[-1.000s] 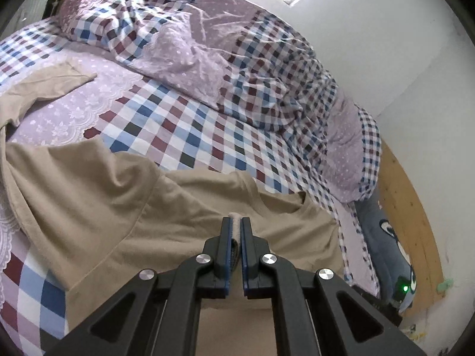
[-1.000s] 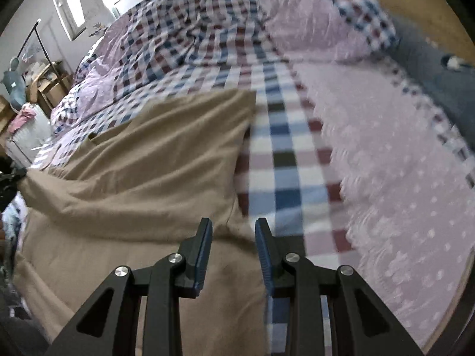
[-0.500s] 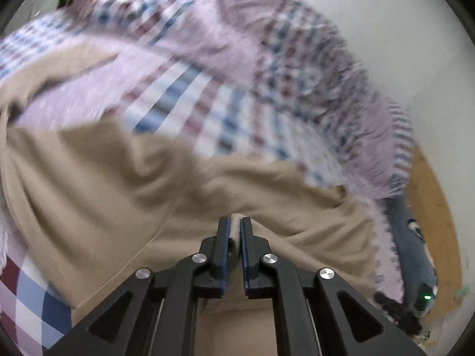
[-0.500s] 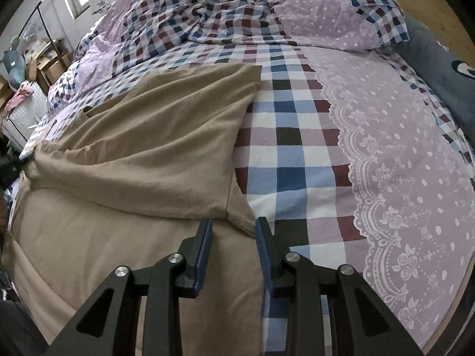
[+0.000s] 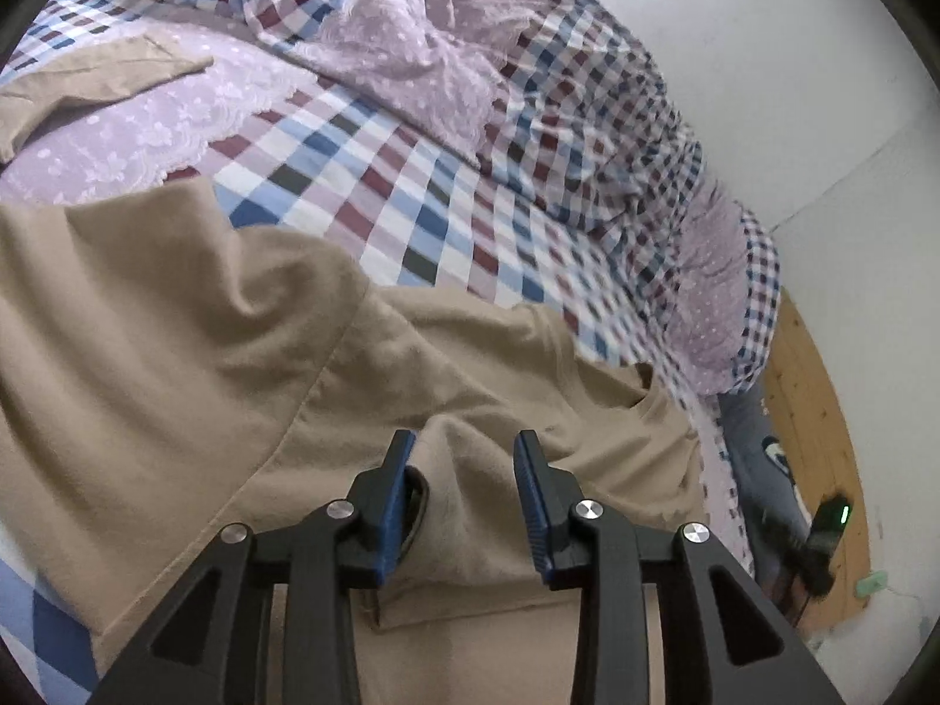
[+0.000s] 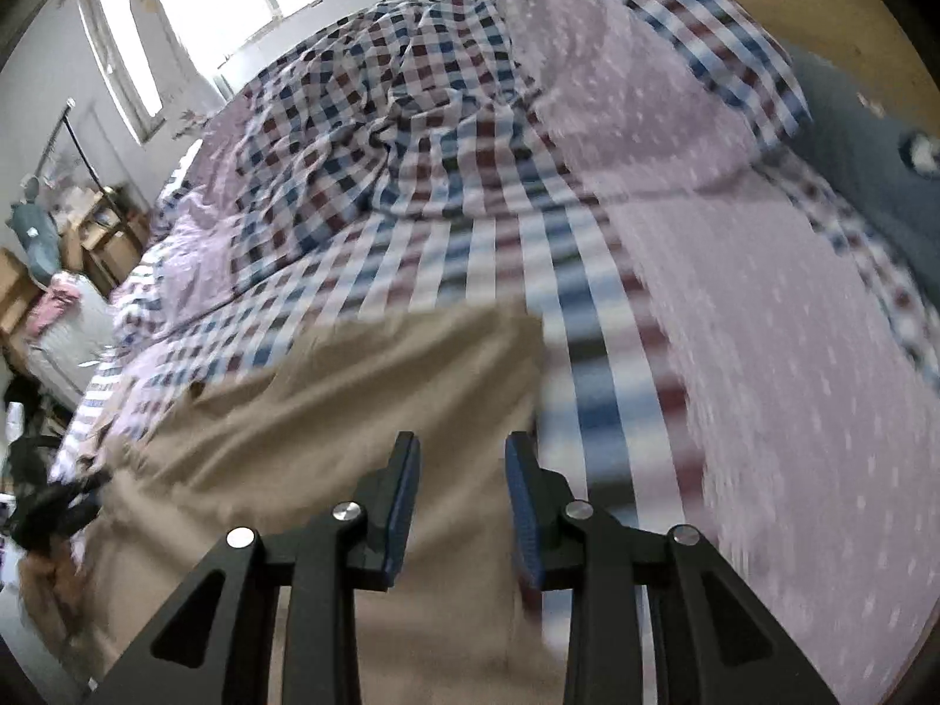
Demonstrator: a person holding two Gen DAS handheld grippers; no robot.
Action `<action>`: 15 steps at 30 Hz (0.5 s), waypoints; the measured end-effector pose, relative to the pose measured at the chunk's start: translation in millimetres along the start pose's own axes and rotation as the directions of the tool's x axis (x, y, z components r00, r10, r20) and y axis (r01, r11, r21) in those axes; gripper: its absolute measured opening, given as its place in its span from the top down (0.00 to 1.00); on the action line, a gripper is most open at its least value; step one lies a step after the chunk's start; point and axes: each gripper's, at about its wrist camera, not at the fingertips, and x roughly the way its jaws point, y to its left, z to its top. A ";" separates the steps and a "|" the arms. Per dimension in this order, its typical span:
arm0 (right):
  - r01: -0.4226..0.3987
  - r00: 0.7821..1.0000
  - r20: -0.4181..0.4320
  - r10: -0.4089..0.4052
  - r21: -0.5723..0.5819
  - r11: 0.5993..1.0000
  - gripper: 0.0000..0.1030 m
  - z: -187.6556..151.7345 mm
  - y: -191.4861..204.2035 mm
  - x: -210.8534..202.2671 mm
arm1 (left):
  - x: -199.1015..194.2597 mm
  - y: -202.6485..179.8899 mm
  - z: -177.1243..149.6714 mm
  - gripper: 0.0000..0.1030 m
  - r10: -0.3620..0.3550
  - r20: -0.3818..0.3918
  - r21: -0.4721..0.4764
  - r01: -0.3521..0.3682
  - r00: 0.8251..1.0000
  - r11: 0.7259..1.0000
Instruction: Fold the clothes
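Left gripper (image 5: 464, 458): jaws spread wide, gripping nothing, a raised fold of the tan shirt (image 5: 176, 317) between them. Right gripper (image 6: 461, 470): jaws likewise apart and empty, over the shirt's right edge. Beyond both, open checked bedsheet (image 6: 470, 258), then rumpled duvet (image 5: 529, 88).

Black jaws, blue pads (image 5: 392, 520), silver screws (image 5: 342, 509)

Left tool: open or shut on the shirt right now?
Open. In the left wrist view the left tool has a wide gap between its fingers, with a ridge of the tan shirt bunched loosely between them, unclamped.
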 end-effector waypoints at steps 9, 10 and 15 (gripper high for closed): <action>0.149 0.978 -0.152 -0.141 0.044 0.988 0.73 46.5 -21.7 85.3 | 12.2 -7.9 -4.0 0.94 0.010 -0.012 0.051 -0.009 1.000 0.999; 0.159 0.974 -0.171 -0.148 0.052 0.986 0.76 46.8 -26.1 93.3 | 11.6 -5.7 -3.3 0.95 0.009 -0.009 0.047 -0.008 1.000 0.999; 0.149 0.982 -0.126 -0.143 0.041 0.988 0.99 49.4 -29.1 94.6 | 9.5 5.4 1.4 0.96 -0.003 0.007 0.019 0.003 1.000 1.000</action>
